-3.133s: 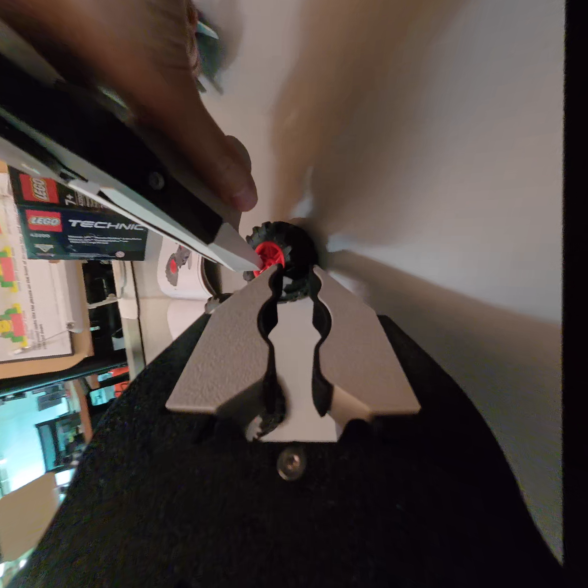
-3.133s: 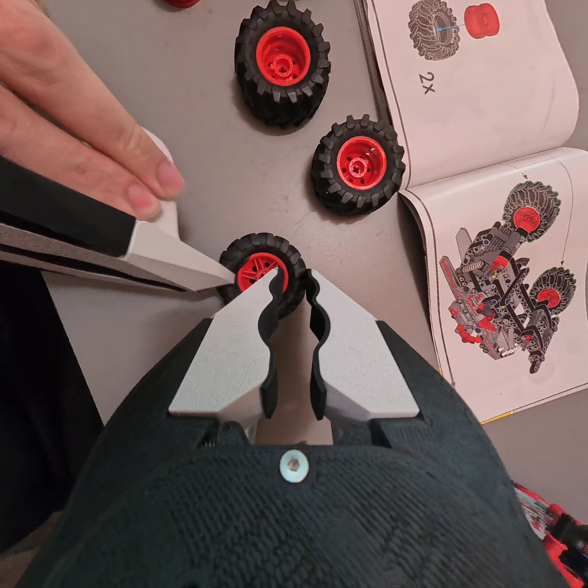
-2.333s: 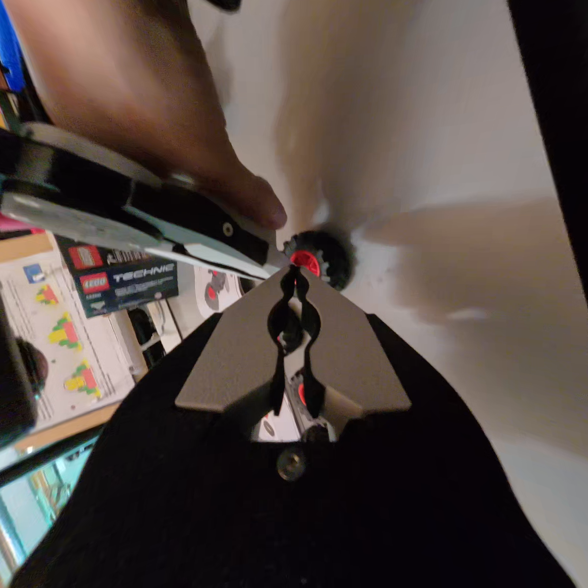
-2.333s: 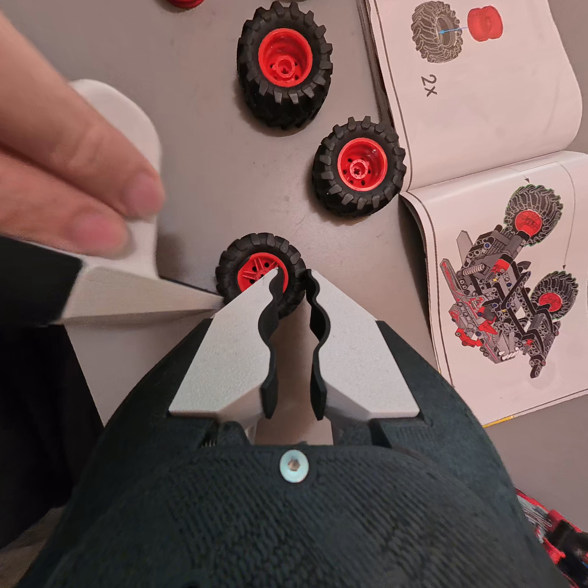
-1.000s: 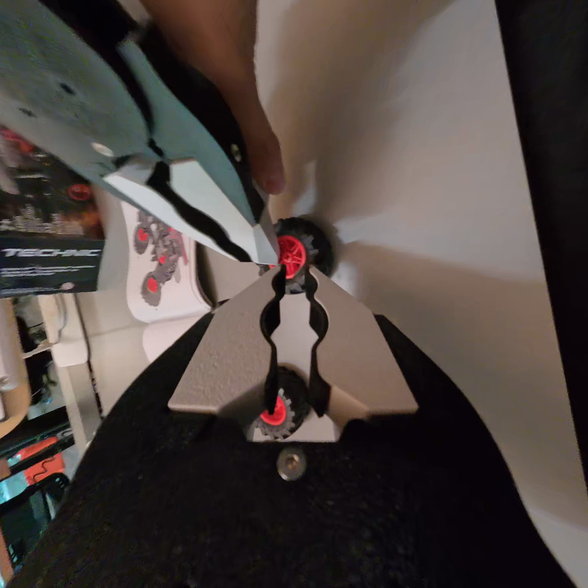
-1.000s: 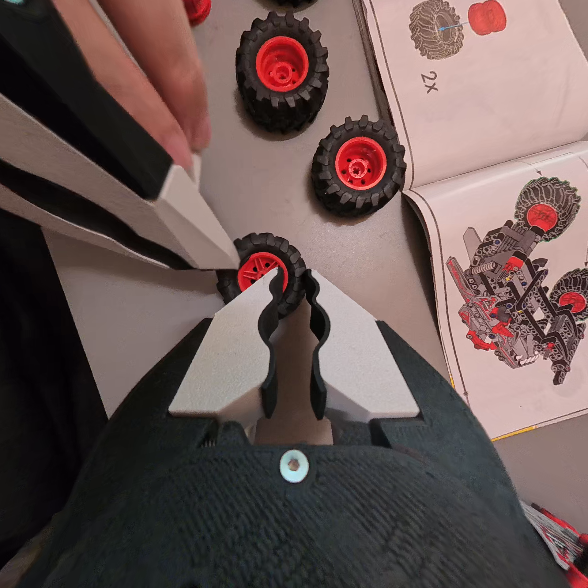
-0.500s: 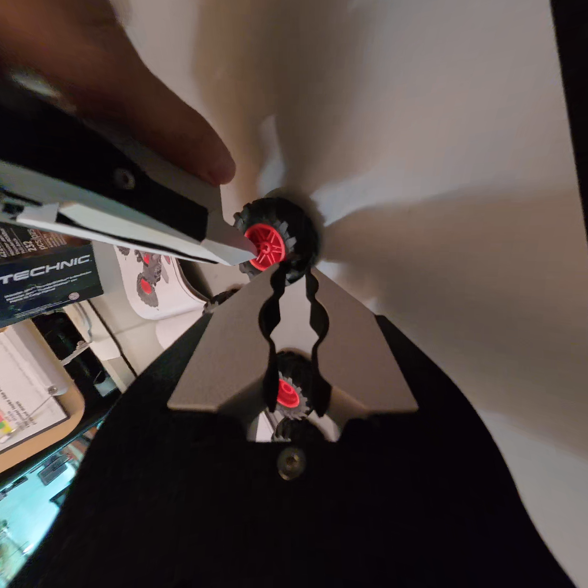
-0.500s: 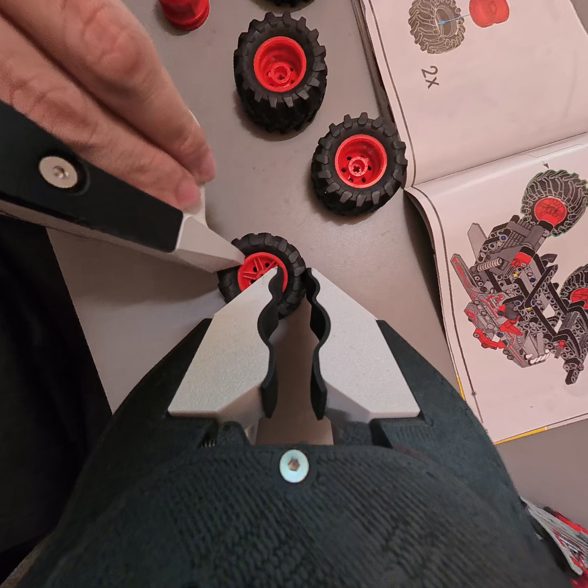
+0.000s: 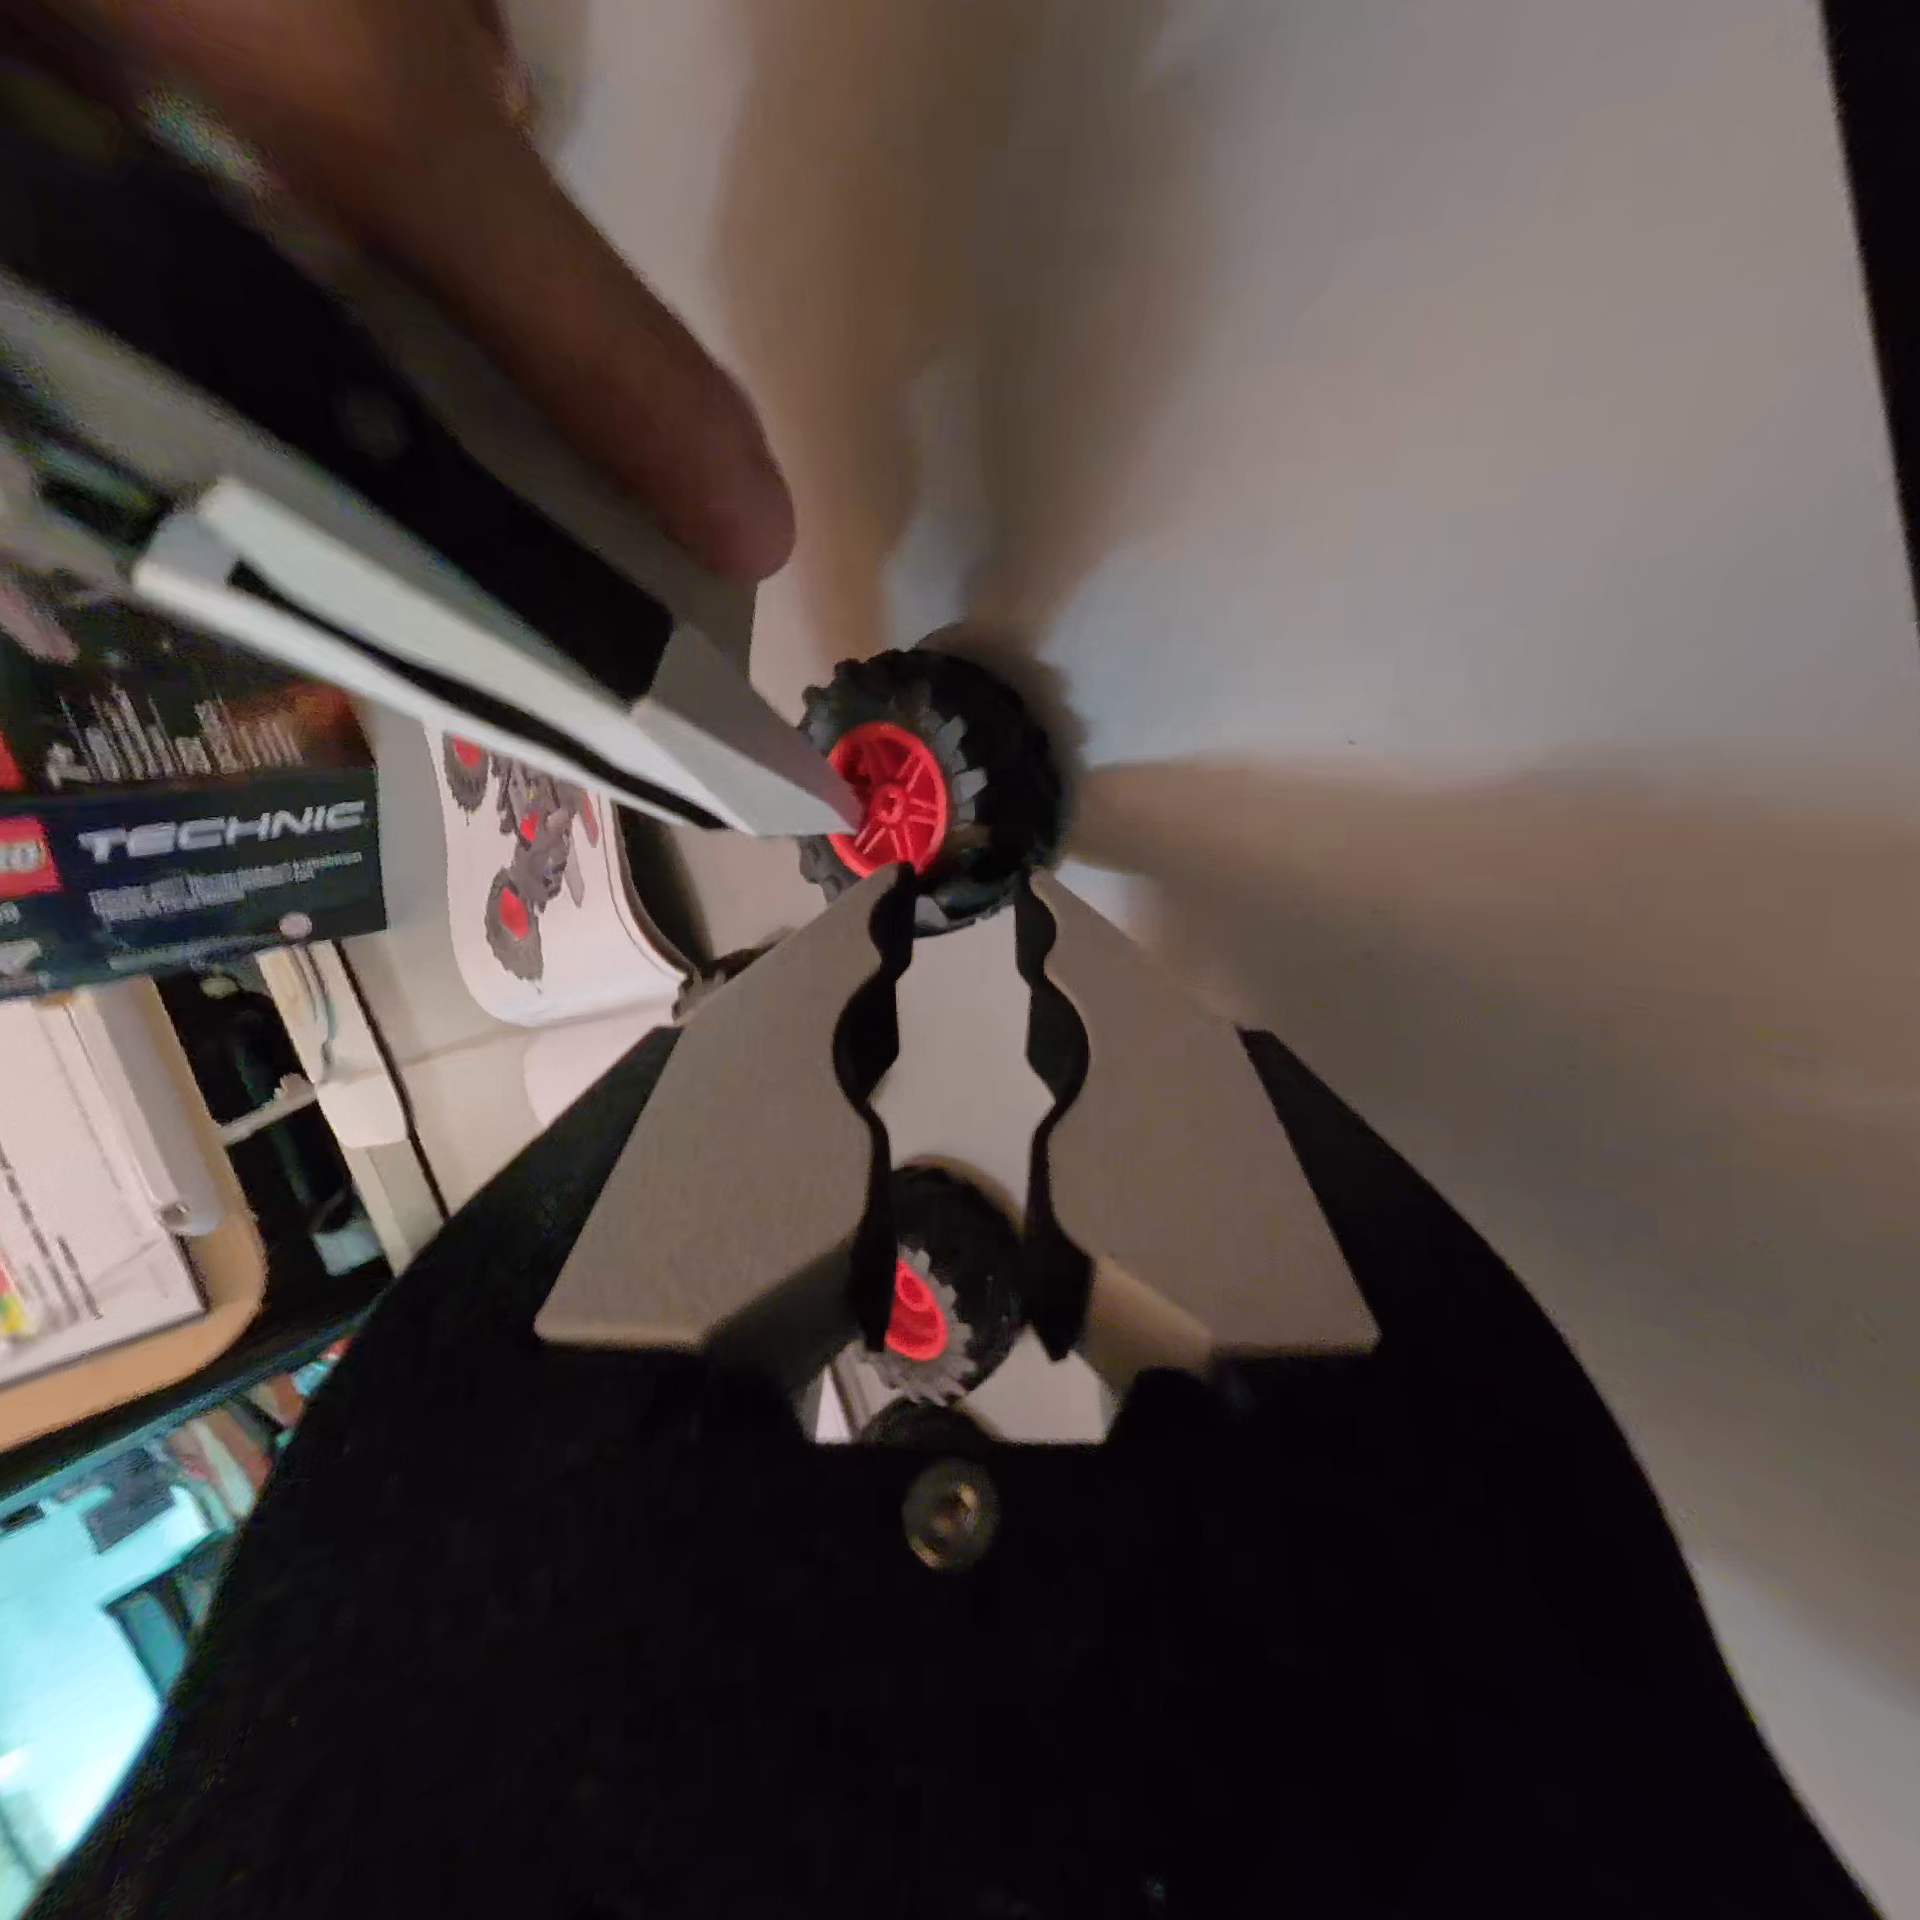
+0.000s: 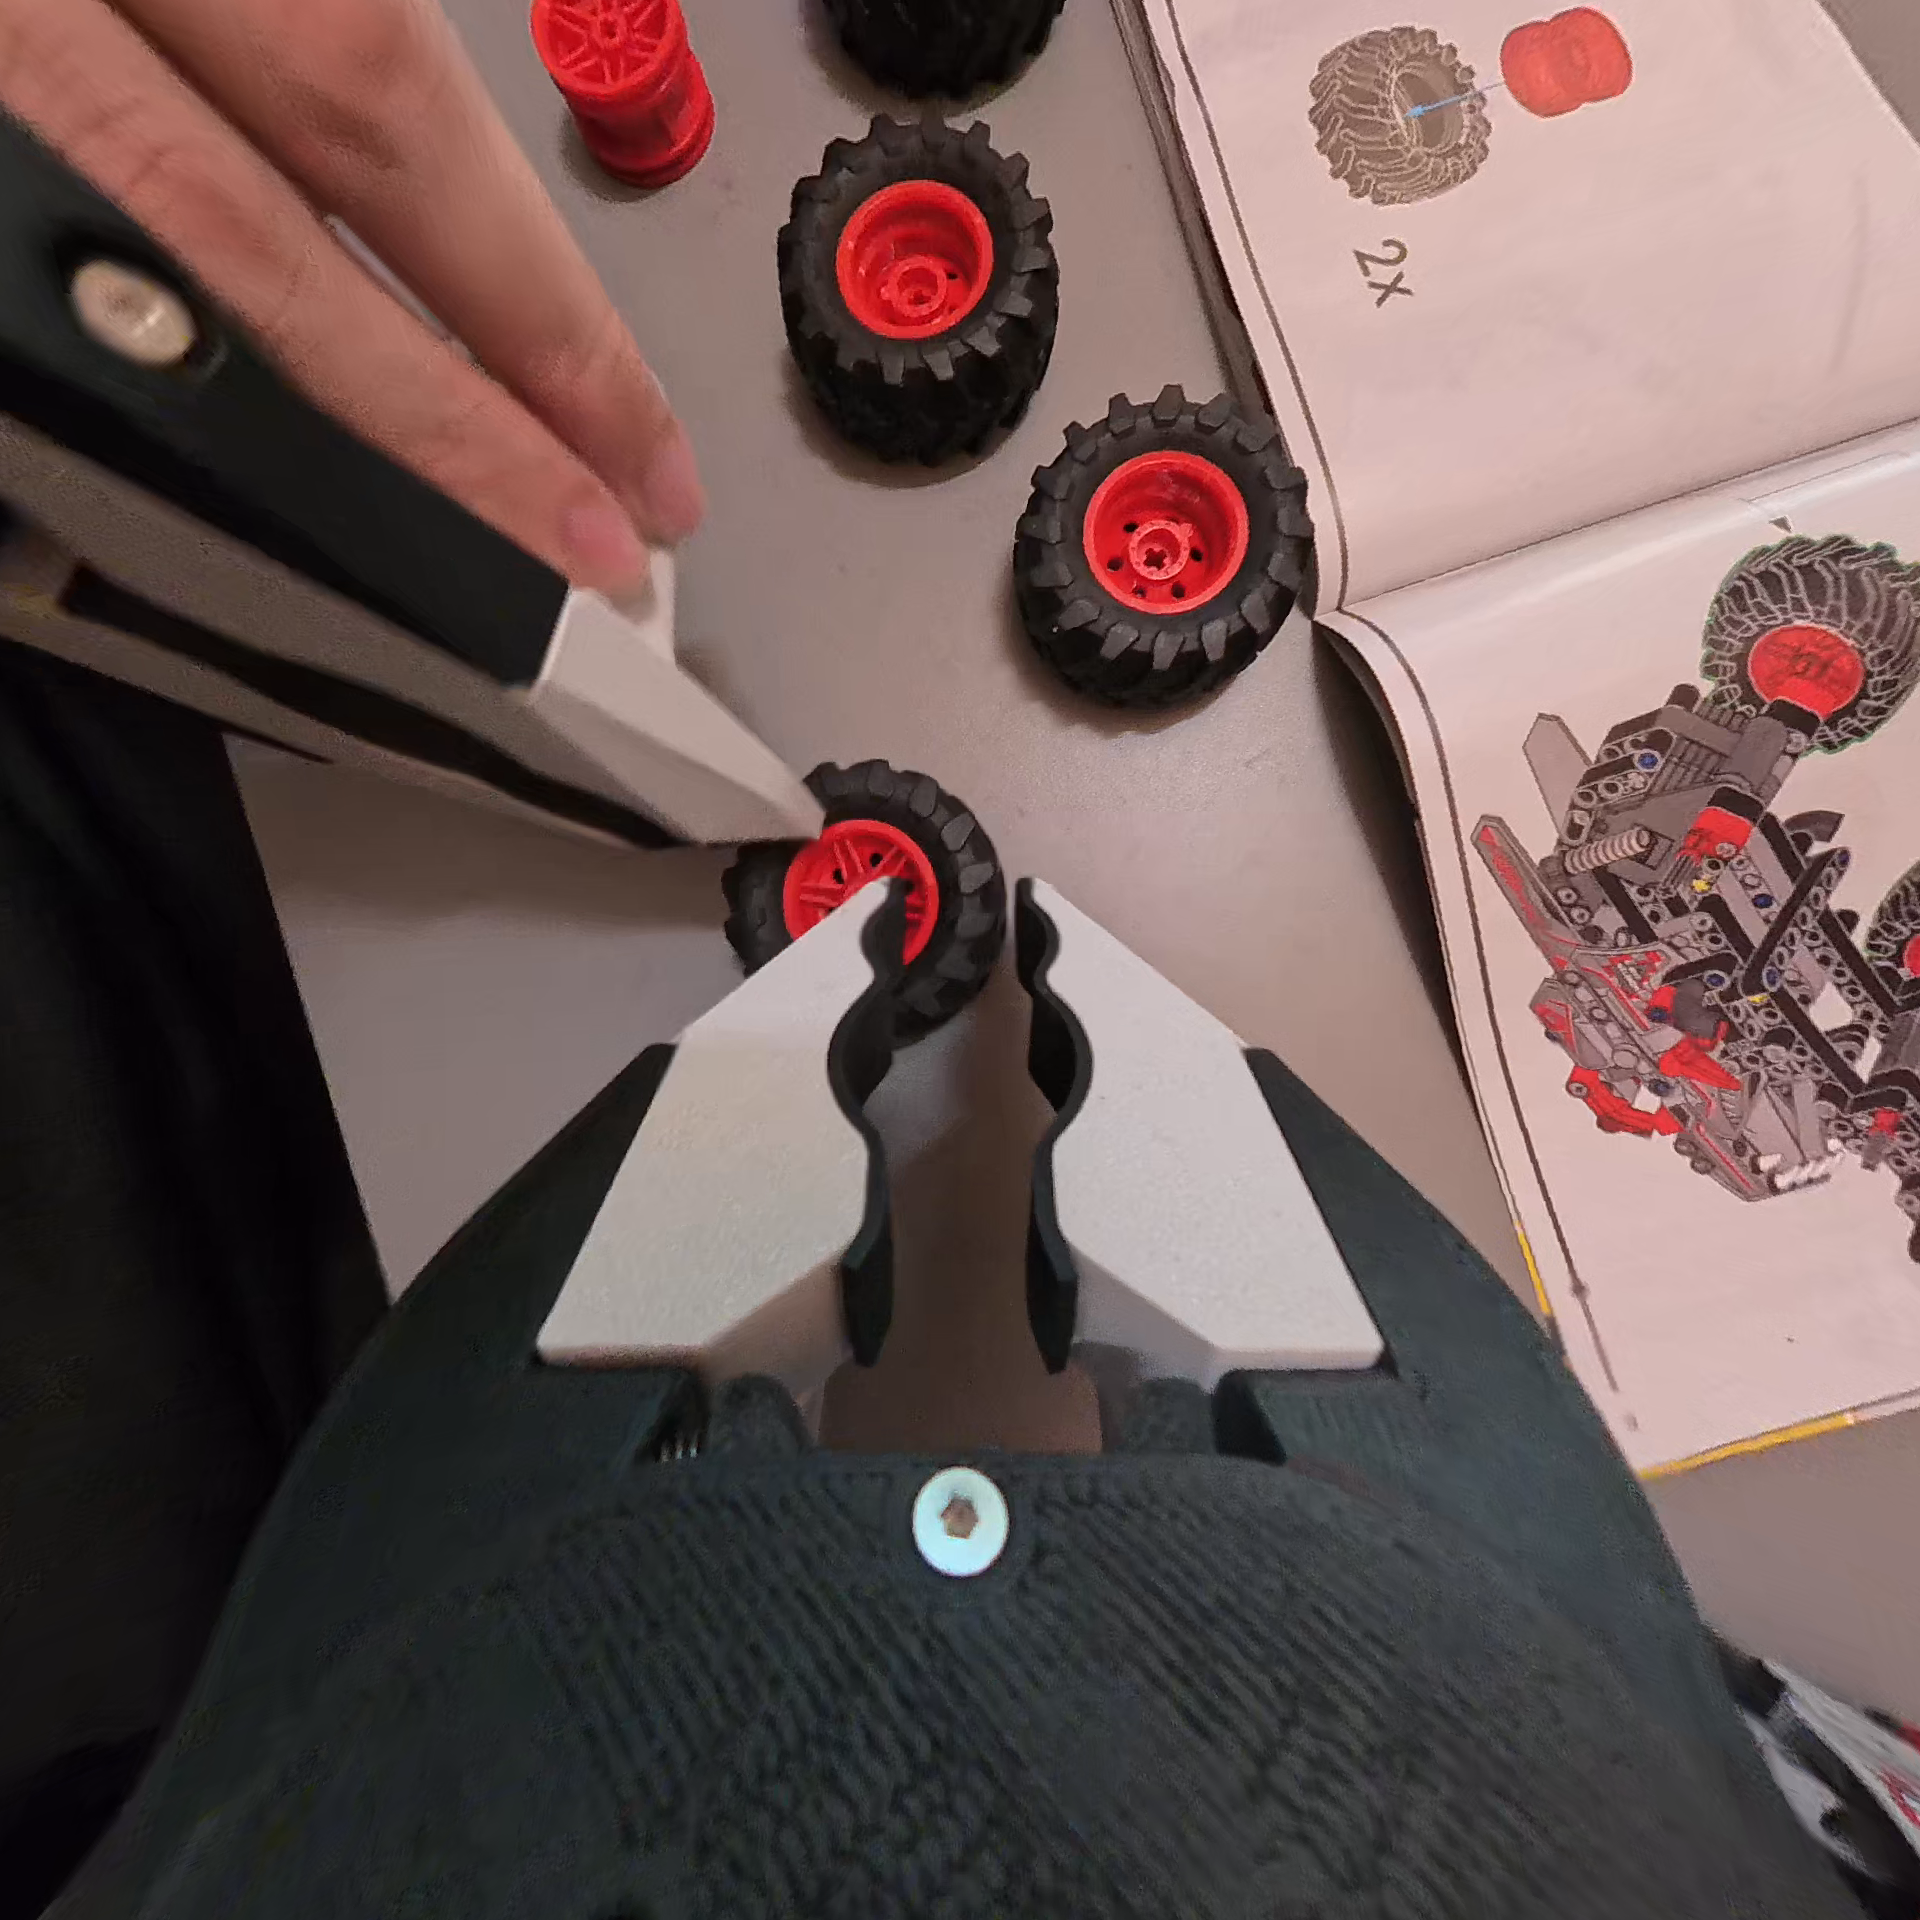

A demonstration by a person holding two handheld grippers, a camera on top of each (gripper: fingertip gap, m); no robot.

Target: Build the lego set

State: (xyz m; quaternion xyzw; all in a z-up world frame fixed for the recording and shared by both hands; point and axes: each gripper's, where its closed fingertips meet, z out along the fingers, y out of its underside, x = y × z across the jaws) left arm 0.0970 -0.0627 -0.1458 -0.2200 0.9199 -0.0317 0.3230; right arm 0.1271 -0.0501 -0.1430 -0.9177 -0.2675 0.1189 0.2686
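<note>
A small wheel, a black tyre on a red spoked rim, sits between the tips of my right gripper. The jaws stand a tyre's width apart and are shut on it, with the left finger across the rim face. My left gripper comes in from the left, and its tips meet the wheel's upper left edge. In the left wrist view, the left gripper has the lower edge of the wheel pinched between its tips. The right gripper touches the rim there. The background in that view is blurred.
Two larger wheels, a loose red rim and a bare tyre lie on the grey table beyond. An open instruction booklet lies to the right. The set's box stands at the left. A hand holds the left gripper. Only a small space, under 4 cm, lies between the two pairs of fingers.
The left gripper was nearly shut beside the wheel 2.3 s ago. Its jaws have since spread onto the tyre, and it keeps swinging around the wheel. The right gripper kept hold and drew back slightly.
</note>
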